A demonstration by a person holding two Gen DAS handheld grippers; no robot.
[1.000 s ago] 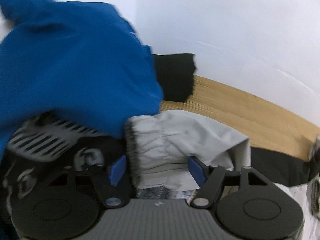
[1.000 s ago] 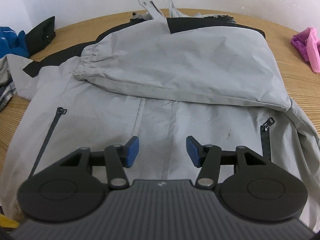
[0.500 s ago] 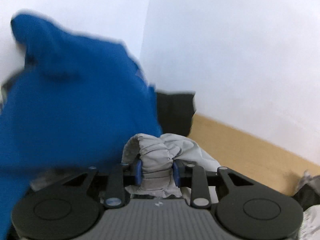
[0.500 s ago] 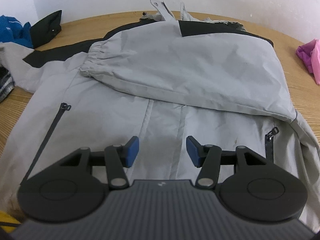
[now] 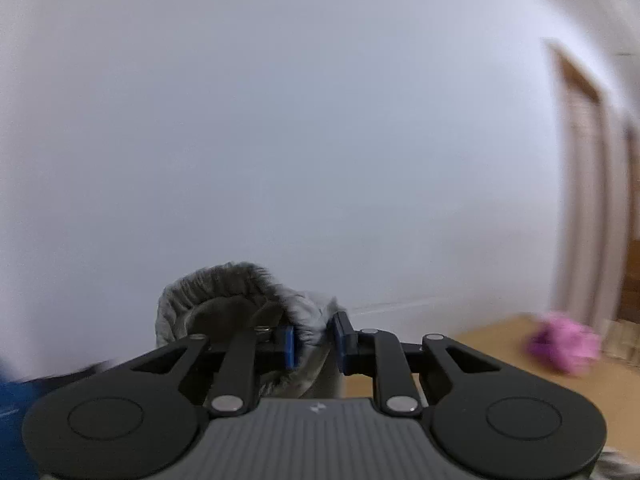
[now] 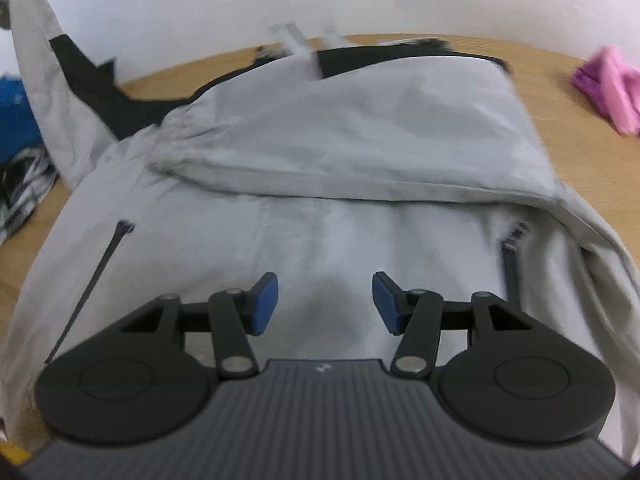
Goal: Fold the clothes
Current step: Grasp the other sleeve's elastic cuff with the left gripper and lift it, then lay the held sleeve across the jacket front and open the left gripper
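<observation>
A grey jacket [image 6: 340,152] with black trim lies spread on the wooden table [image 6: 532,52], one sleeve folded across its chest. Its other sleeve [image 6: 36,60] is lifted up at the left edge of the right wrist view. In the left wrist view my left gripper [image 5: 314,346] is raised toward the white wall, its jaws closing on the elastic cuff [image 5: 224,292] of that sleeve, blue pads pressing the fabric. My right gripper [image 6: 325,300] hovers open over the jacket's lower front, nothing between its fingers.
A pink garment [image 6: 608,84] lies at the table's far right, blurred pink [image 5: 564,344] in the left wrist view. A blue garment [image 6: 16,116] and a black-and-white patterned cloth [image 6: 20,184] sit at the left edge. A wooden door frame [image 5: 580,160] stands right of the wall.
My left gripper closed on the grey cuff and swung up and to the right, away from the blue garment. The sleeve now hangs lifted. The right gripper drifted slightly, still open.
</observation>
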